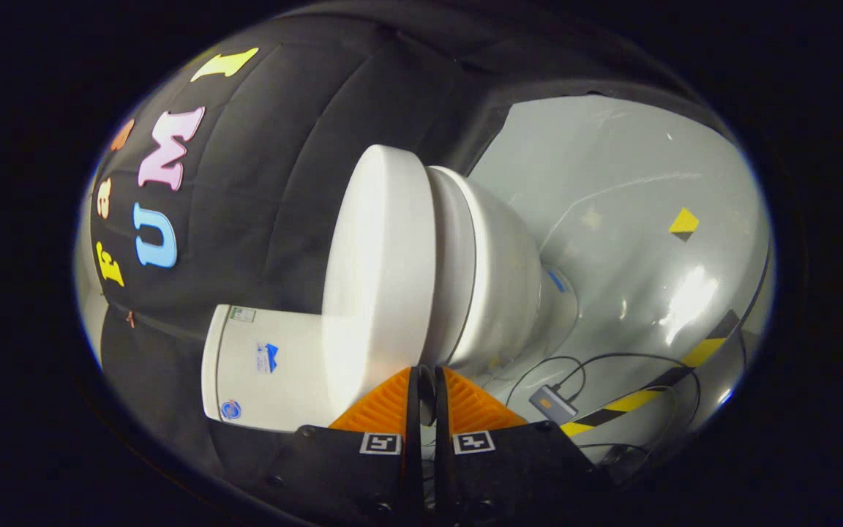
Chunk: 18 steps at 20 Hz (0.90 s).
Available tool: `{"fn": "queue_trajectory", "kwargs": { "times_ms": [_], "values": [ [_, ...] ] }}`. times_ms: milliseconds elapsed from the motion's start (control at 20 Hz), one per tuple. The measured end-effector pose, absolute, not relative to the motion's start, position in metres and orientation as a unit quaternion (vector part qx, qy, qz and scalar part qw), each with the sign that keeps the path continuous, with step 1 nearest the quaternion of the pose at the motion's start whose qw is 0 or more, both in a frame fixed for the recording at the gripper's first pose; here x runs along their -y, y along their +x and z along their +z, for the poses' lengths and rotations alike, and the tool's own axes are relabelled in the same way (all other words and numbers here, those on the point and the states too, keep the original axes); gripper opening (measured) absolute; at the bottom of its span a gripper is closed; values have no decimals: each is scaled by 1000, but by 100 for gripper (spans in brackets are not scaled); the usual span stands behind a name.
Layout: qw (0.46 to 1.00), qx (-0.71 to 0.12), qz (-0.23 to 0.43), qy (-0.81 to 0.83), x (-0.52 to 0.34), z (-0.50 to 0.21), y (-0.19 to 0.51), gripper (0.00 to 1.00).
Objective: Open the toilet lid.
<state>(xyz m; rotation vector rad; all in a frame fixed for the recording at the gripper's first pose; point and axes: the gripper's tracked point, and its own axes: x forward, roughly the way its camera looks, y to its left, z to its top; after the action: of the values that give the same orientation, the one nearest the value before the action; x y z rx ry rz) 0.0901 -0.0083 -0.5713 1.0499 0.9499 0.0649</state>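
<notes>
nearly closed gripper (426, 375), tips at toilet lid (381, 271) edge

No legible text on anything.

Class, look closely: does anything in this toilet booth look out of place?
Yes: a small grey box with loose black cables lies on the floor beside the toilet. The gripper is nearly shut at the lid edge.
</notes>
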Motion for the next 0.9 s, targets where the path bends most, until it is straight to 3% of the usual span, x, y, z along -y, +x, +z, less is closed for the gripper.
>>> {"fn": "queue_trajectory", "kwargs": {
  "times_ms": [150,900],
  "values": [
    [778,-441,3,448,9,-552,94,12],
    [872,-389,7,297,-42,-395,105,6]
  ]
}}
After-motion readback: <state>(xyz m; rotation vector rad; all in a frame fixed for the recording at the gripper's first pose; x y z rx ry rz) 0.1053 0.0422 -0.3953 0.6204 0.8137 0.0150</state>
